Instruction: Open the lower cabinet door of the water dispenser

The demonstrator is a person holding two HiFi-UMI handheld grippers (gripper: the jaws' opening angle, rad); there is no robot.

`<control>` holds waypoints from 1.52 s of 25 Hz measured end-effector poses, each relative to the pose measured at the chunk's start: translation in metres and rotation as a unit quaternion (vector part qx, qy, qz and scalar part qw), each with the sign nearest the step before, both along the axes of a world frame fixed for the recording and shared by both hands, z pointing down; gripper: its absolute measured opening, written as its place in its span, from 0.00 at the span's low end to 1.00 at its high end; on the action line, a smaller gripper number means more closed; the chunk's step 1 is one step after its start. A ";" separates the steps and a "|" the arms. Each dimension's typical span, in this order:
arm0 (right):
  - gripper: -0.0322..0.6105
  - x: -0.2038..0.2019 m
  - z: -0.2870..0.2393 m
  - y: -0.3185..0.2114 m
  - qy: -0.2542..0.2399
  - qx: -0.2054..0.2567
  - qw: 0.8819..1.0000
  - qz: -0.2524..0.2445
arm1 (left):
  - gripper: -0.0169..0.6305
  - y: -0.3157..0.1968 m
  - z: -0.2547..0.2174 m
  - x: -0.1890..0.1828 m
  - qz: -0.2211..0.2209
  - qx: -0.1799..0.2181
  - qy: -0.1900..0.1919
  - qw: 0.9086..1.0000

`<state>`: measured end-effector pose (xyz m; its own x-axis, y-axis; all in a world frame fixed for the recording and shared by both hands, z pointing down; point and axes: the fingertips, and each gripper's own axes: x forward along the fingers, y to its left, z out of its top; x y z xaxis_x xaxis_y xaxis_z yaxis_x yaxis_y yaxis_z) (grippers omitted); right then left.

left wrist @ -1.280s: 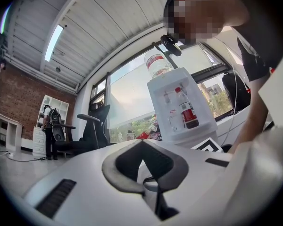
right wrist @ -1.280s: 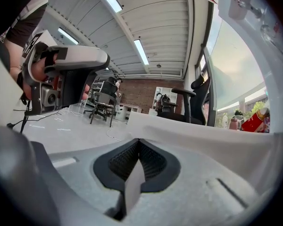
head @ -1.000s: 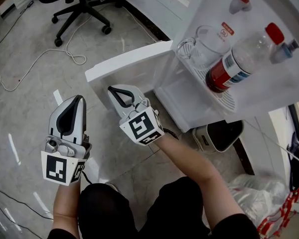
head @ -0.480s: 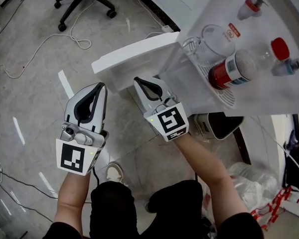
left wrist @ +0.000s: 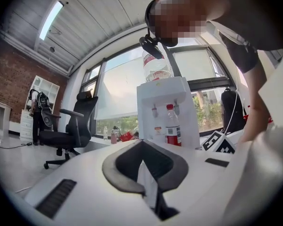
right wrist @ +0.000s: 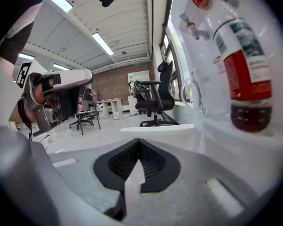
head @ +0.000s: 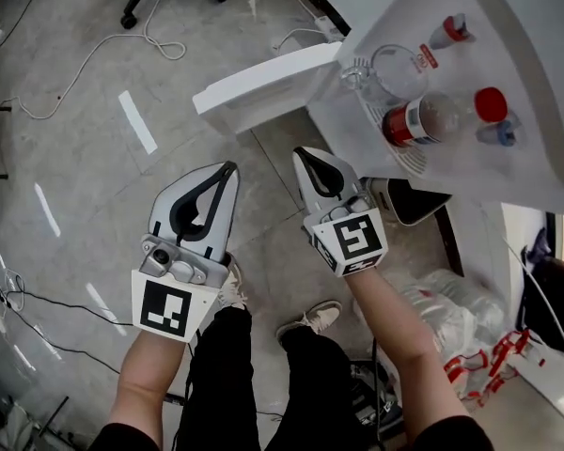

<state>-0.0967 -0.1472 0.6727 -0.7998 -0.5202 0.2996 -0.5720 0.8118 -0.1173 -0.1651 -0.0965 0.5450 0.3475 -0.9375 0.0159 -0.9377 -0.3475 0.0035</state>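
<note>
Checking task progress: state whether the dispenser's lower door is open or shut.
Open. In the head view the door stands swung well out from the dispenser, jutting over the floor.

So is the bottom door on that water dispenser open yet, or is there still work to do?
Done: the lower door stands swung wide out from the water dispenser. In hand: nothing; the left gripper and right gripper are both shut and empty, apart from the door. Left: apparently nothing for the opening itself.
</note>
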 end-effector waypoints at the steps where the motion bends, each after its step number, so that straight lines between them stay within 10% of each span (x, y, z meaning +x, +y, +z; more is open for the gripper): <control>1: 0.06 0.006 -0.007 0.003 0.000 -0.005 1.000 0.009 | 0.04 0.004 -0.005 0.002 0.001 -0.007 -0.002 1.000; 38: 0.06 0.197 -0.362 0.050 -0.033 -0.061 0.967 0.244 | 0.04 0.008 -0.320 0.078 0.043 -0.028 -0.001 0.999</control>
